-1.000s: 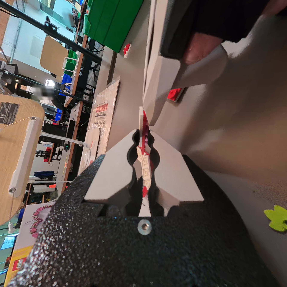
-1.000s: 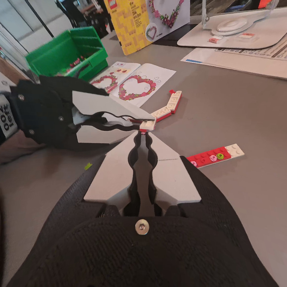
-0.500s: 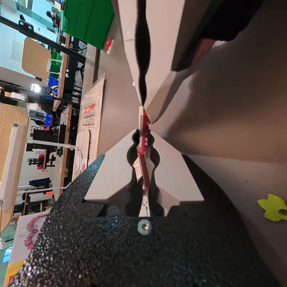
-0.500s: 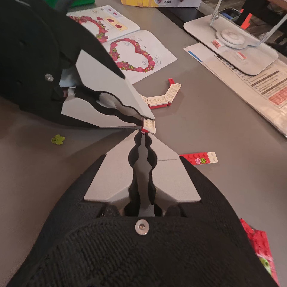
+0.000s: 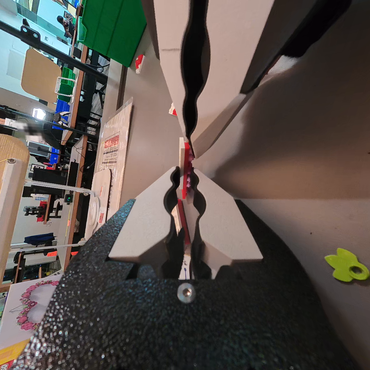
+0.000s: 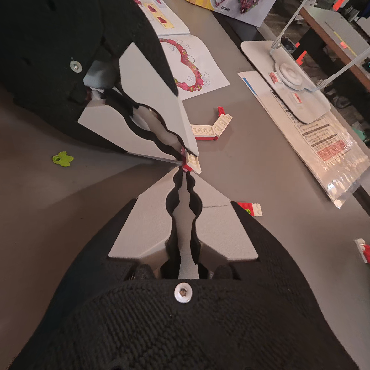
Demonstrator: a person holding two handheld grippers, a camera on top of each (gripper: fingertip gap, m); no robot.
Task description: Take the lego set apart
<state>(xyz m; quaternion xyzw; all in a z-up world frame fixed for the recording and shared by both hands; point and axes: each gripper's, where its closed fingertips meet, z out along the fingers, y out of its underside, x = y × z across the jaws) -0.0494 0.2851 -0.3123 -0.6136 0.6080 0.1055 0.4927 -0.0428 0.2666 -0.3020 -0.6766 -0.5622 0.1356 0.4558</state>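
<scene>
Lego piece (image 6: 191, 162) above grey table (image 6: 260, 170), workshop benches (image 5: 78, 84) behind.

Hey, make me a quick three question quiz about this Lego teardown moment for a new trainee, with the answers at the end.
1. True or false: the left gripper is shut on the red and white lego piece.
2. Multiple choice: where does the loose lime green leaf piece lie? A) on the grey table B) in the green bin C) on the instruction booklet
3. Fill in: the right gripper pinches the small ____ flower studs on the held piece's red face.

Key
1. True; the piece is clamped edge-on between the fingers.
2. A
3. pink
</scene>
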